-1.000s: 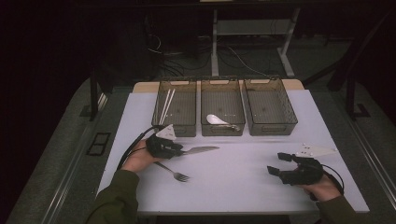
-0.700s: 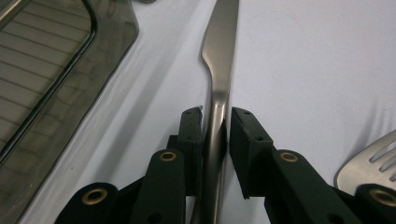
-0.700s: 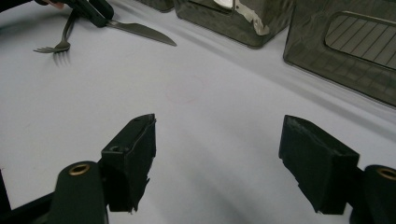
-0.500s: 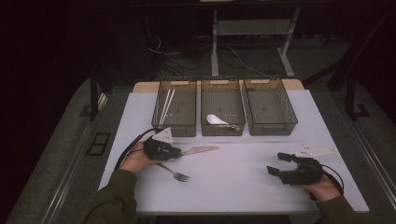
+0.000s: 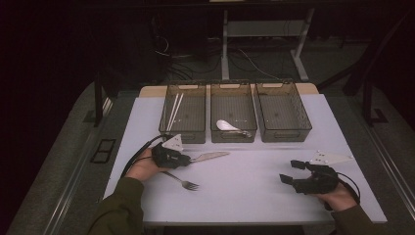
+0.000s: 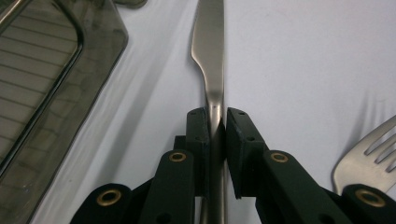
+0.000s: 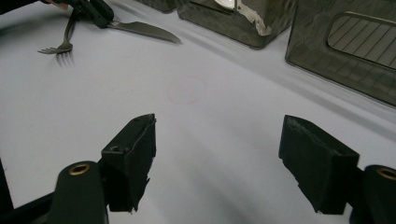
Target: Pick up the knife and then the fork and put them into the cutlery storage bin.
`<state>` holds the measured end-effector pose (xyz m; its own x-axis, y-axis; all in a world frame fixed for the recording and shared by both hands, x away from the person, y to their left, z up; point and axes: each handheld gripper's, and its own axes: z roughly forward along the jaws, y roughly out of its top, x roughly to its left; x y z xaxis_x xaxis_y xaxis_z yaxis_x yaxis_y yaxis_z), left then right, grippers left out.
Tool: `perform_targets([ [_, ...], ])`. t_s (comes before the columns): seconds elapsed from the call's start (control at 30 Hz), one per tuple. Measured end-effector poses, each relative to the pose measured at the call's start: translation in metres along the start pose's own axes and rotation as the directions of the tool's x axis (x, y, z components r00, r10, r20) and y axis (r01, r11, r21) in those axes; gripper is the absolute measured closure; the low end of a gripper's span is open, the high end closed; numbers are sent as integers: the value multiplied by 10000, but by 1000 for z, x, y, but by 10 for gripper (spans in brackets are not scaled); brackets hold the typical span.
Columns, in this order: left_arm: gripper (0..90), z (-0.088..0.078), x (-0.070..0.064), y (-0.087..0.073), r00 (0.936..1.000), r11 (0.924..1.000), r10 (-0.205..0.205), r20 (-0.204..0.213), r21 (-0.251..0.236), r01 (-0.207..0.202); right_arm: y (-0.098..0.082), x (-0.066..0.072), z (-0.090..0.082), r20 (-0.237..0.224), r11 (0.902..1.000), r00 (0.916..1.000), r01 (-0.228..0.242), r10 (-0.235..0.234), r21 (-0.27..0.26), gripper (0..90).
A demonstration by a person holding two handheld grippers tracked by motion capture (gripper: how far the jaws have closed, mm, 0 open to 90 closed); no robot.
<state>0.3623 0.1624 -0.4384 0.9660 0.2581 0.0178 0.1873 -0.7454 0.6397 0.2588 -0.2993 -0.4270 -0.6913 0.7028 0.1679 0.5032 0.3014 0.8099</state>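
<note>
So far we've got chopsticks (image 5: 173, 110) and a spoon (image 5: 226, 126) binned; our left gripper (image 6: 215, 122) just clamped its jaws on the knife (image 6: 211, 46) lying right in front of the left bin (image 5: 186, 113), fork (image 5: 182, 180) beside it waiting, right gripper (image 7: 217, 161) idle, jaws apart

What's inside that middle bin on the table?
The middle bin holds a white spoon lying near its front wall. The smoky front wall hides part of the floor behind it.

A lab: white-covered table (image 5: 254, 186), cables on floor (image 5: 244, 61), dark surroundings.
</note>
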Motion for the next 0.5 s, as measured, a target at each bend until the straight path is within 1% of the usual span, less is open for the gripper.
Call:
perform_targets([
  [0.03,793,0,-1,2,10000,10000,20,71,38,-20,0,0,0,10,10000,10000,23,-23,-22,270],
  [0.1,793,1,-4,5,9999,9999,100,34,3,-100,0,0,0,11,10000,10000,14,-14,-44,271],
  [0.13,793,1,-5,7,9999,9999,116,30,-46,-116,0,-1,-1,20,10000,10000,14,-14,-45,271],
  [0.17,793,0,-6,8,9997,9997,235,15,-106,-235,0,-1,-1,33,10000,10000,5,-5,-47,270],
  [0.2,793,-1,-6,10,9998,9997,195,52,-172,-194,0,-1,-1,35,10000,10000,10,-9,-50,271],
  [0.23,793,-2,-6,11,9998,9994,180,0,-310,-180,0,-1,-1,33,10000,10000,9,-9,-40,271],
  [0.27,793,-4,-7,13,9999,9988,108,39,-477,-106,0,-1,-1,37,10000,10000,5,-5,-40,271],
  [0.33,793,-8,-8,16,9999,9972,122,1,-739,-121,0,-1,-1,38,10000,10000,2,-1,-41,271],
  [0.4,793,-11,-9,19,9999,9946,105,-58,-1035,-110,1,0,-1,31,10000,10000,-5,5,-25,271],
  [0.5,793,-16,-10,23,10000,9890,54,-22,-1480,-56,1,0,0,16,10000,10000,-24,24,-20,272],
])
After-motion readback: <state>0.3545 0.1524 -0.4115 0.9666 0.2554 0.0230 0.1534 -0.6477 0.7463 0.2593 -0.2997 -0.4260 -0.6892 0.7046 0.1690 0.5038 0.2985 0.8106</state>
